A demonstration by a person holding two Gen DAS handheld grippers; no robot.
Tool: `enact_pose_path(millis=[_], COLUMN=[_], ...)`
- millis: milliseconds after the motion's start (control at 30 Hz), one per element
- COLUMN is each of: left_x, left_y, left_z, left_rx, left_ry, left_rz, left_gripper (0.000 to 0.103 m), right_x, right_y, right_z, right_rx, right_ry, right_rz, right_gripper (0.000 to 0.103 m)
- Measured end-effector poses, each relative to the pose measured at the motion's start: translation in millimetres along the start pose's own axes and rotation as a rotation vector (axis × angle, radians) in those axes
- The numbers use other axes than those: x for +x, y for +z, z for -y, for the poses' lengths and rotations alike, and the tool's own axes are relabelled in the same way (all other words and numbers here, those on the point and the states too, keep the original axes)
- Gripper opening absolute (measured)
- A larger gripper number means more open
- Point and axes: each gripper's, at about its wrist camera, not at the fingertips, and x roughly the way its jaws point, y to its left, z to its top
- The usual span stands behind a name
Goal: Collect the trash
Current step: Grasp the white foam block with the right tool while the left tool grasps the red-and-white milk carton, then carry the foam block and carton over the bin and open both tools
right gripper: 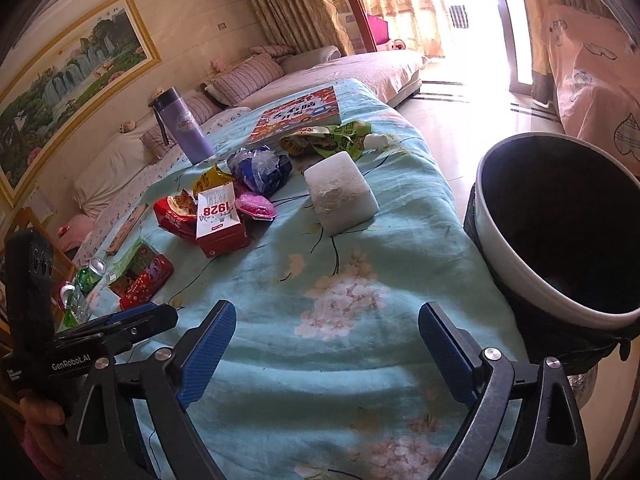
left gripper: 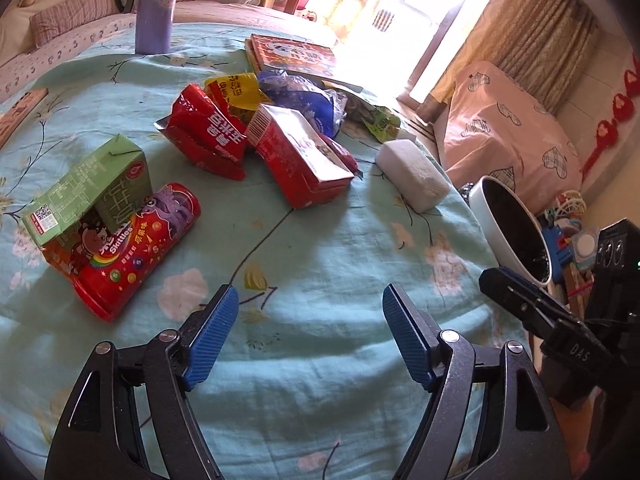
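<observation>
Trash lies on a table under a teal flowered cloth (left gripper: pixel 320 240). At the left are a red Skittles tube (left gripper: pixel 136 256) and a green carton (left gripper: pixel 88 188) leaning on it. Farther back lie a red snack bag (left gripper: pixel 204 132), a red box (left gripper: pixel 304 156), a yellow wrapper (left gripper: pixel 236 88), a blue plastic bag (left gripper: pixel 304 96) and a green wrapper (left gripper: pixel 380 120). A white foam block (right gripper: pixel 340 196) sits nearer the right edge. My left gripper (left gripper: pixel 310 294) is open over bare cloth. My right gripper (right gripper: pixel 328 310) is open too, beside the dark-lined bin (right gripper: pixel 516 256).
A purple bottle (left gripper: pixel 154 4) and a colourful book (left gripper: pixel 296 54) stand at the table's far side. The bin stands off the table's right edge, on the floor side. A sofa (right gripper: pixel 320 72) lies beyond, and a pink-covered piece of furniture (left gripper: pixel 508 128) is to the right.
</observation>
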Motion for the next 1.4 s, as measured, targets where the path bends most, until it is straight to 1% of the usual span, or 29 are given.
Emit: enact_pose_path(millis=[67, 200, 400, 500, 667, 700, 767, 800, 833, 867, 900, 933, 967, 1033, 1100, 1133, 1400], left_x=[2.3, 8.3, 25.9, 35.4, 50.5, 53.6, 57.3, 58.8, 60.5, 60.4, 58.8, 56.7, 53.5, 47.6, 40.4, 36.6, 12.3], left_y=[4.0, 15.7, 41.2, 52.9, 65.3, 66.5, 68.5, 69.1, 69.0, 69.5, 69.1, 69.1, 68.4, 67.8, 67.0, 65.1, 36.4], left_z=[-1.1, -2.1, -3.5, -3.9, -4.0, -4.6, -3.9, -3.5, -2.5, -1.6, 0.3, 2.4, 4.7, 7.6, 10.7, 12.7, 35.8], left_rx=[-0.007, -0.013, -0.040, -0.059, -0.066, -0.068, -0.065, -0.057, -0.050, -0.048, -0.039, -0.028, -0.012, 0.007, 0.026, 0.038, 0.132], left_ry=[-0.001, 0.002, 0.025, 0.019, 0.028, 0.028, 0.024, 0.023, 0.008, -0.005, 0.002, 0.006, 0.008, -0.003, -0.015, -0.024, -0.062], left_rz=[0.000, 0.007, 0.009, 0.007, 0.007, 0.003, 0.003, 0.000, -0.004, -0.001, 0.010, 0.019, 0.031, 0.042, 0.054, 0.056, 0.072], left_gripper=[0.079, 0.079, 0.079, 0.079, 0.079, 0.079, 0.072, 0.063, 0.057, 0.054, 0.050, 0.038, 0.034, 0.017, 0.011, 0.010, 0.009], right_x=[4.1, 11.3, 28.0, 38.1, 57.5, 61.5, 68.4, 72.0, 75.2, 77.7, 79.4, 80.8, 80.1, 75.5, 69.9, 67.1, 31.8], right_y=[2.1, 11.6, 35.1, 46.2, 58.4, 59.9, 62.5, 63.5, 64.2, 64.5, 64.1, 63.4, 62.4, 60.5, 58.2, 57.0, 38.2], right_z=[-0.9, -2.1, 0.5, 1.3, 5.1, 6.0, 7.6, 8.8, 9.8, 11.2, 12.4, 13.2, 13.2, 11.2, 9.8, 9.8, 13.0], right_rx=[-0.011, -0.030, -0.044, -0.063, -0.082, -0.084, -0.086, -0.085, -0.082, -0.080, -0.078, -0.076, -0.076, -0.085, -0.087, -0.083, -0.028], right_ry=[-0.007, -0.018, -0.027, -0.035, -0.037, -0.038, -0.038, -0.040, -0.043, -0.042, -0.041, -0.037, -0.035, -0.040, -0.045, -0.040, -0.010], right_rz=[0.000, 0.010, 0.018, 0.021, -0.003, -0.011, -0.028, -0.037, -0.045, -0.052, -0.059, -0.065, -0.064, -0.050, -0.040, -0.037, 0.002], right_gripper=[0.097, 0.098, 0.098, 0.098, 0.095, 0.091, 0.080, 0.077, 0.073, 0.065, 0.059, 0.051, 0.050, 0.048, 0.047, 0.047, 0.046])
